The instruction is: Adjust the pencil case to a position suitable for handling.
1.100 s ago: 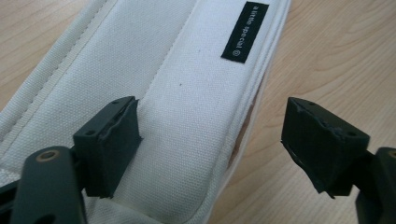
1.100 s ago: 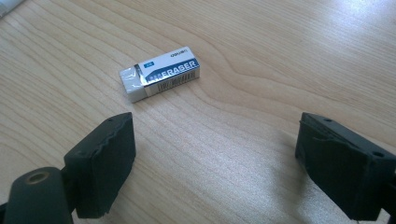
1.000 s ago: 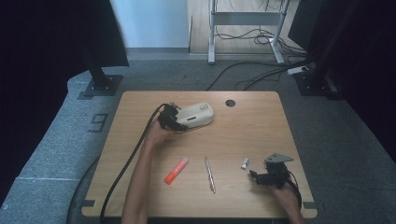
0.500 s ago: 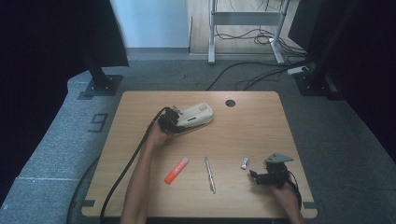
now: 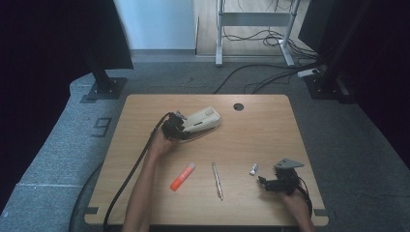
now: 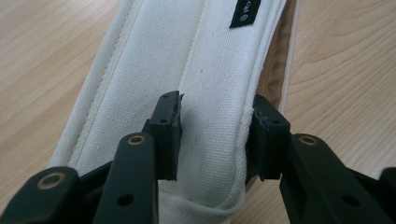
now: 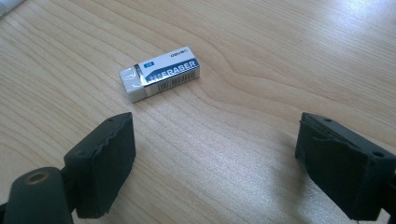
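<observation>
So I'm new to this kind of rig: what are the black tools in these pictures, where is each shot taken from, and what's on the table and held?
There is no robot here. A person holds a two-jaw clamp tool in each hand. The wide picture comes from a fixed camera above the table; the two close-ups come from small cameras riding on each tool, looking along its black jaws.

The left gripper has just been closing its jaws on one end of a white fabric pencil case, and the pads now press on the cloth. The right gripper rests near the table's front right with jaws wide apart and nothing between them; a small white eraser lies just ahead of it.

An orange marker and a silver pen also lie loose on the wood.
</observation>
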Demonstrator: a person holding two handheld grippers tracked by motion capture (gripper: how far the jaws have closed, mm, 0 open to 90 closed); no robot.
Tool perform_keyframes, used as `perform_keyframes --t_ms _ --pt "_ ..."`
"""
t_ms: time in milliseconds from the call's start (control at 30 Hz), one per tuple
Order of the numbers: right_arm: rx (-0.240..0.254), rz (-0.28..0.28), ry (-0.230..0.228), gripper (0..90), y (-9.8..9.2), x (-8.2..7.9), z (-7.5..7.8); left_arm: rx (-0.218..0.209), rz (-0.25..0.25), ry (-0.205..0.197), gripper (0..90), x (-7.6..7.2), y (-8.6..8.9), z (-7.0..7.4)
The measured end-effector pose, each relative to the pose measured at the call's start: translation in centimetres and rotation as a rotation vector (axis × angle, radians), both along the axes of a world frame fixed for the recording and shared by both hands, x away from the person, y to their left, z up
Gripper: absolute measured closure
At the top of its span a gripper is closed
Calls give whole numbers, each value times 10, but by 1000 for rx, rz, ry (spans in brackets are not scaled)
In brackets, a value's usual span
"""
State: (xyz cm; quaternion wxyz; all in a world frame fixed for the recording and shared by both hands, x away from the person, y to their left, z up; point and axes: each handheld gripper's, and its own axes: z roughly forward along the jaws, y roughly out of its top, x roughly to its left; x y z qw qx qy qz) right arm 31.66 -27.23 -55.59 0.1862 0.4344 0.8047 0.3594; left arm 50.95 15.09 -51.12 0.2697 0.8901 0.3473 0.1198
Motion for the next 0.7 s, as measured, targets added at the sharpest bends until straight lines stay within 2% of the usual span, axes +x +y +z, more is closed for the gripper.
perform_keyframes --t_ms 133,233,500,700 --pt "0 0 0 118 0 0 0 -13 15 9 604 -2 1 0" --pt "0 0 0 117 0 0 0 -5 9 15 617 -6 1 1" --pt "0 0 0 117 0 0 0 -10 3 1 646 -22 4 3" --pt "0 0 0 117 0 0 0 -21 0 11 671 -32 9 5"
